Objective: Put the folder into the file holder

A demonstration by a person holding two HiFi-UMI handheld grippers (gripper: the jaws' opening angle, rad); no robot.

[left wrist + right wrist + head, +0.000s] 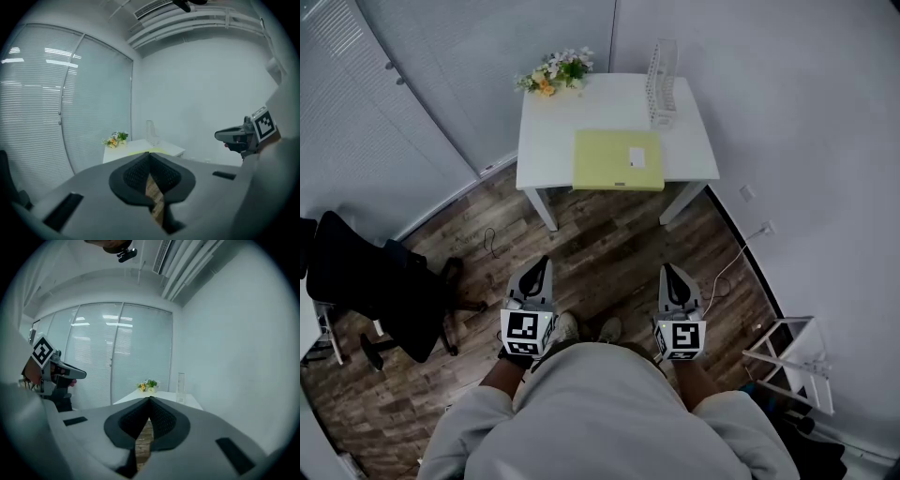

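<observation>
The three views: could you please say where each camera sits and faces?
Head view: on the person's head, steeply down at table, folder, file holder; left claw, right claw, torso show.
Left gripper view: on the left claw, along its shut jaws toward the table; right claw at right.
Right gripper view: on the right claw, likewise facing the table; left claw at left.
Shared: table, flowers, file holder.

The label (pixel 637 157) on the folder (pixel 605 161) is too small to read; the left edge cuts the chair (pixel 375 281).
</observation>
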